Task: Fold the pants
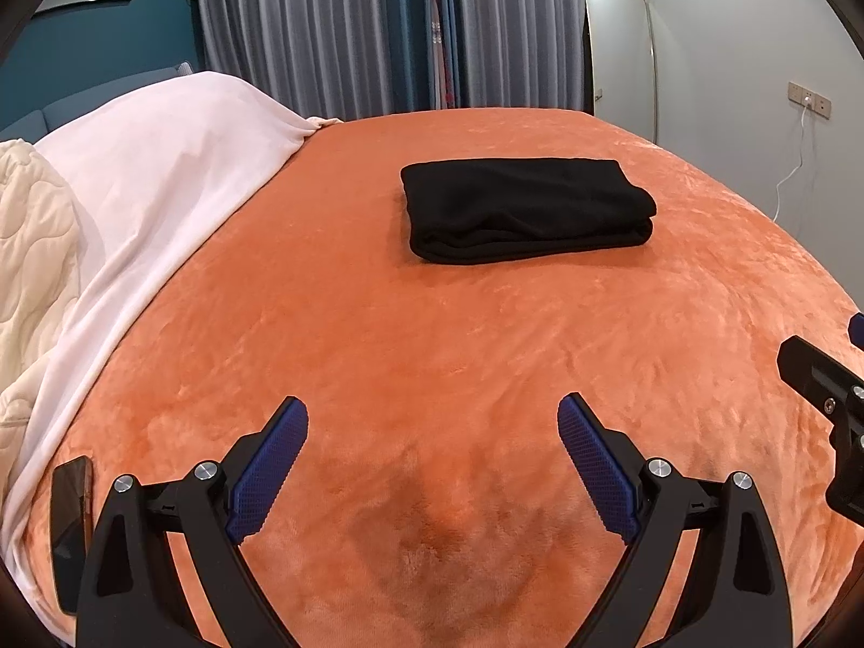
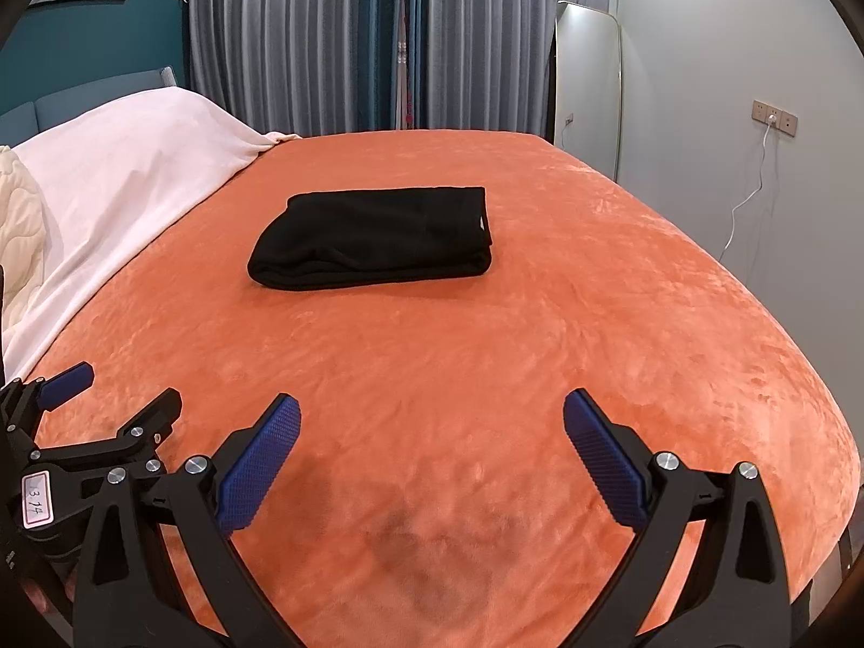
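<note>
Black pants [image 1: 526,210] lie folded into a thick rectangle in the middle of the orange bed cover [image 1: 378,335]; they also show in the right wrist view [image 2: 378,237]. My left gripper [image 1: 432,421] is open and empty, hovering over the near part of the bed, well short of the pants. My right gripper [image 2: 432,421] is open and empty, also over the near part of the bed. The left gripper shows at the lower left of the right wrist view [image 2: 116,399]. Part of the right gripper shows at the right edge of the left wrist view [image 1: 826,389].
A white sheet [image 1: 162,173] and a cream quilt [image 1: 32,270] cover the bed's left side. A dark phone [image 1: 73,529] lies near the left front edge. Grey curtains [image 1: 351,27], a standing mirror [image 1: 621,54] and a wall socket with a white cable [image 1: 807,102] lie beyond the bed.
</note>
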`<state>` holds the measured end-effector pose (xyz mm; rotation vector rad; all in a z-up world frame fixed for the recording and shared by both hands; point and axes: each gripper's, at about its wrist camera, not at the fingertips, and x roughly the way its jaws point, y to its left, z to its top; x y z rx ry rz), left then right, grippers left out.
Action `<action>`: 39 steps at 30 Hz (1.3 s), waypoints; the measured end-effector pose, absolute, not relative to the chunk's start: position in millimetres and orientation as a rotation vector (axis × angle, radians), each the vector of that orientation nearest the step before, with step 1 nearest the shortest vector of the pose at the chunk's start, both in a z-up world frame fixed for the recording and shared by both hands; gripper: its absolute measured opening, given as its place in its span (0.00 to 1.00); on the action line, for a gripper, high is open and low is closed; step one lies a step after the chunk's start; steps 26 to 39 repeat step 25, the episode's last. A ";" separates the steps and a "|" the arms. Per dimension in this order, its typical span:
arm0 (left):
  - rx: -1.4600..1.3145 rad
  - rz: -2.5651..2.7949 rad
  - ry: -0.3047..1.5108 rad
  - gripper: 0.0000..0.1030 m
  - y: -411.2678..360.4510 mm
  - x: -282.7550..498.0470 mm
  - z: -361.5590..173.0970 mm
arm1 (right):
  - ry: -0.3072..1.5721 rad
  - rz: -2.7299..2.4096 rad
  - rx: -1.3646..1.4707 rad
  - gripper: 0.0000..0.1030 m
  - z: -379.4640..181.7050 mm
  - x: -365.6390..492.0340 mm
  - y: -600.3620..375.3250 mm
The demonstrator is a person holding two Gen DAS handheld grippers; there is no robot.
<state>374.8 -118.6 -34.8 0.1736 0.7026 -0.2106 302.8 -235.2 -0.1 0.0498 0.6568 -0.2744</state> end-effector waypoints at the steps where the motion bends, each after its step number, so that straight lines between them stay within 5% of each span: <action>1: 0.173 -0.207 0.701 0.89 -119.4 374.2 -34.8 | 0.657 -0.275 0.050 0.93 -0.1 302.8 -235.0; 39: 0.167 -0.264 0.615 0.89 -111.2 363.5 -19.6 | 0.659 -0.281 0.035 0.93 0.0 294.1 -230.3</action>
